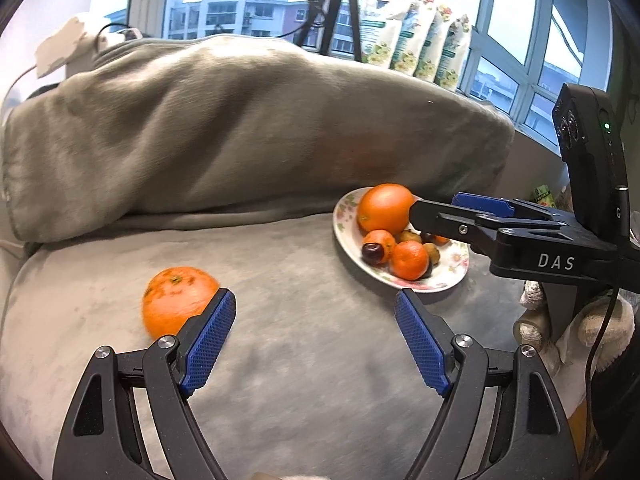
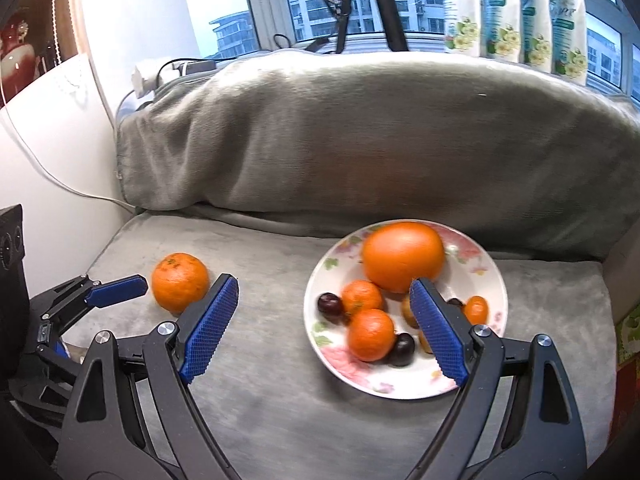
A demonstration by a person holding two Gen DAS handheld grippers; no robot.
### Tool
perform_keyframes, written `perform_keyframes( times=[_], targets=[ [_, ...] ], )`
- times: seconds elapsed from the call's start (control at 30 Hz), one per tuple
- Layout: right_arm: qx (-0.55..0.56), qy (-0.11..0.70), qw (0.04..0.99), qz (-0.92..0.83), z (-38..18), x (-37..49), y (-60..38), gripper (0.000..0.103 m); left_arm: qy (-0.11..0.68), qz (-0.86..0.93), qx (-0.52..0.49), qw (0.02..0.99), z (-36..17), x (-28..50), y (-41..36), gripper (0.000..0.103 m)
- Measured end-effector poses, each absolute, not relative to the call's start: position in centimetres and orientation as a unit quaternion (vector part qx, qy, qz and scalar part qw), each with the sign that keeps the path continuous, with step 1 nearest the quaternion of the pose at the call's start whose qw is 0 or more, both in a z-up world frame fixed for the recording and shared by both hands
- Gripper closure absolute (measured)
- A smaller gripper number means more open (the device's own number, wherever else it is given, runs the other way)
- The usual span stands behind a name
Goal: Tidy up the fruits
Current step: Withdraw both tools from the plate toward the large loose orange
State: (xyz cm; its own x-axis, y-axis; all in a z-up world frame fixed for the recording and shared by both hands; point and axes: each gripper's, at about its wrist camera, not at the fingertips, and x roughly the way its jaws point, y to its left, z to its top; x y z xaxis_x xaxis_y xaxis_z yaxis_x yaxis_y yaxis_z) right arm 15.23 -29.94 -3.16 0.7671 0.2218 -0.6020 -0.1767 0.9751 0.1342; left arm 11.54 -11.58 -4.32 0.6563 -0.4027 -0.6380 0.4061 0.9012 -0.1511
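Note:
A loose orange (image 1: 178, 300) lies on the grey cushion, left of a floral plate (image 1: 452, 276). The plate (image 2: 486, 364) holds a big orange (image 2: 404, 254), small mandarins (image 2: 370, 334), dark cherries (image 2: 330, 305) and small brownish fruits. My left gripper (image 1: 314, 312) is open and empty, its left finger just beside the loose orange (image 2: 180, 282). My right gripper (image 2: 324, 300) is open and empty, low over the plate's near left edge. In the left wrist view the right gripper (image 1: 440, 208) reaches in from the right over the plate.
A grey blanket-covered backrest (image 1: 240, 128) rises behind the seat. A windowsill behind it carries several flowered packets (image 2: 516, 12), a tripod (image 2: 360, 0) and cables. A white wall (image 2: 52, 152) borders the left side.

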Motion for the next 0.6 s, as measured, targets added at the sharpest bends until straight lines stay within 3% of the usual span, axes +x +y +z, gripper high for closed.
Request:
perform_keyframes(
  times=[0.6],
  targets=[
    [0.013, 0.348, 0.924, 0.16, -4.5, 17.3, -24.0, 0.013, 0.368, -0.176, -0.067, 0.911, -7.8, 11.9, -3.1, 0.022]
  ],
)
